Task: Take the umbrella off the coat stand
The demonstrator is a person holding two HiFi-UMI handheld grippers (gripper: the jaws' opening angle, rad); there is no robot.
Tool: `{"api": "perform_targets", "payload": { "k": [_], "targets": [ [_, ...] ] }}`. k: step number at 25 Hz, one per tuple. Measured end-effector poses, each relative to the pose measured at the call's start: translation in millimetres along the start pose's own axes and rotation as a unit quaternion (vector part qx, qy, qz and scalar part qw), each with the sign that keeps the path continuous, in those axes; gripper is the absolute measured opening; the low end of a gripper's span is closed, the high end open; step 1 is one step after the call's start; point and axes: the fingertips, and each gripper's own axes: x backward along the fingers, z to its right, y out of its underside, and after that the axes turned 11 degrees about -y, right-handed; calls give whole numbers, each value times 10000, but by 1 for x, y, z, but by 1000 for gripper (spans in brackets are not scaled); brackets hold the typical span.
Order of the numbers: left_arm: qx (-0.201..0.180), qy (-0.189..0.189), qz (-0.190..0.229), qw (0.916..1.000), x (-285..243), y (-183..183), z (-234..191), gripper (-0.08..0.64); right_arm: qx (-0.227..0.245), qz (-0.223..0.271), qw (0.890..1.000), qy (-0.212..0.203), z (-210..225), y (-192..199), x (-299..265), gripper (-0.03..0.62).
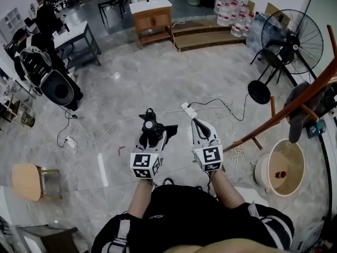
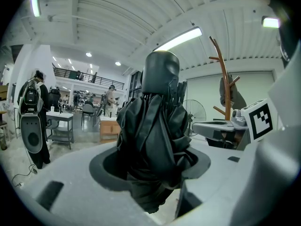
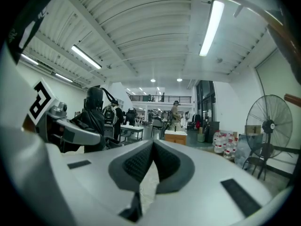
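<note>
A black folded umbrella [image 1: 151, 128] stands upright between the jaws of my left gripper [image 1: 152, 134], which is shut on its bunched fabric. In the left gripper view the umbrella [image 2: 157, 121] fills the middle, its rounded black cap on top. The wooden coat stand [image 1: 297, 100] leans across the right of the head view, apart from both grippers, with a dark garment [image 1: 298, 108] hanging on it. It also shows in the left gripper view as the coat stand [image 2: 225, 79]. My right gripper [image 1: 196, 124] is beside the left one, shut with nothing in it; its pads [image 3: 162, 161] meet.
A standing fan [image 1: 291, 40] and a round wooden basin [image 1: 287, 167] are near the stand's foot. A power strip with cables [image 1: 188, 109] lies on the floor ahead. A speaker [image 1: 55, 88], a wooden stool [image 1: 26, 181], a cabinet [image 1: 151, 15] and water bottles [image 1: 231, 12] stand farther off.
</note>
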Motion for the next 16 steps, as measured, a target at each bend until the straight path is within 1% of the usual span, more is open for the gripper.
{"api": "perform_targets", "payload": {
  "k": [9, 16],
  "targets": [
    [-94, 134, -77, 9998, -3, 4, 8, 268, -79, -44, 9999, 92, 3, 5, 7, 4],
    [-123, 261, 0, 9996, -9, -2, 14, 268, -125, -40, 9998, 147, 9, 3, 7, 5]
  ]
}}
